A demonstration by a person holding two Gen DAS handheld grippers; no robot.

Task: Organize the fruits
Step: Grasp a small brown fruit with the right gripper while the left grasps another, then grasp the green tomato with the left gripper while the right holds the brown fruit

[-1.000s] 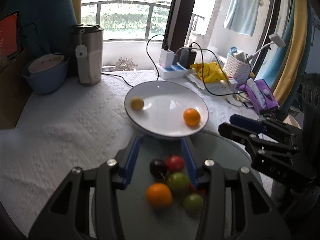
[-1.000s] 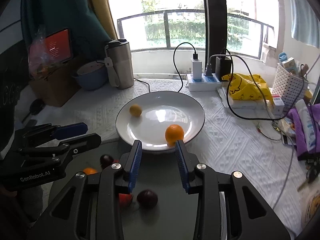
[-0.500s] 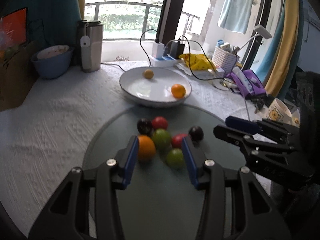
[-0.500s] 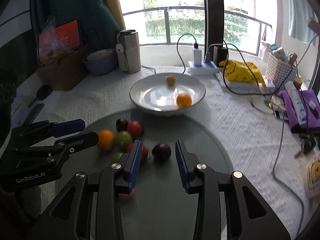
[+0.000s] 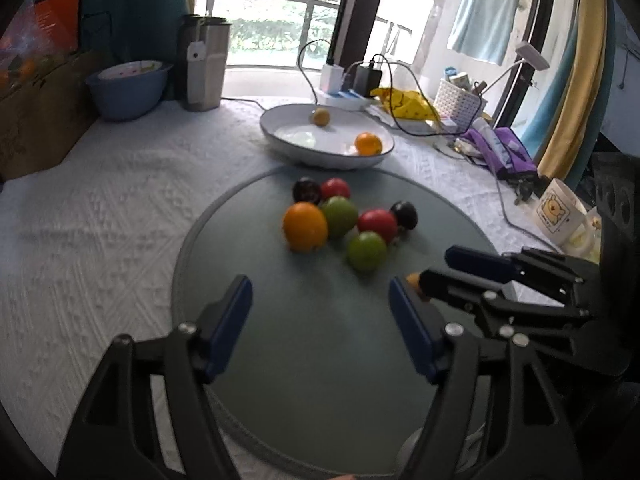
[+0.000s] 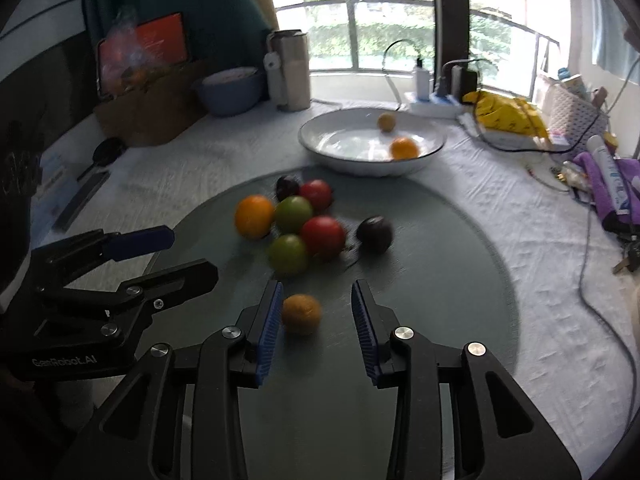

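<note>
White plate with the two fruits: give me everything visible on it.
The white plate is a shallow, glossy dish, ceramic by its look, with a thin dark rim line. It sits upright on the white tablecloth, just past the far edge of the round grey mat; whether it overlaps the mat is unclear. Inside lie an orange near the front right and a smaller yellow fruit towards the back. Neither gripper touches it.

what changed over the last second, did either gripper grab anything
Both grippers pulled back from the white plate. The left gripper opened wider; the right gripper now straddles a small yellowish fruit, not gripped. The plate's two fruits and the pile stayed put.
</note>
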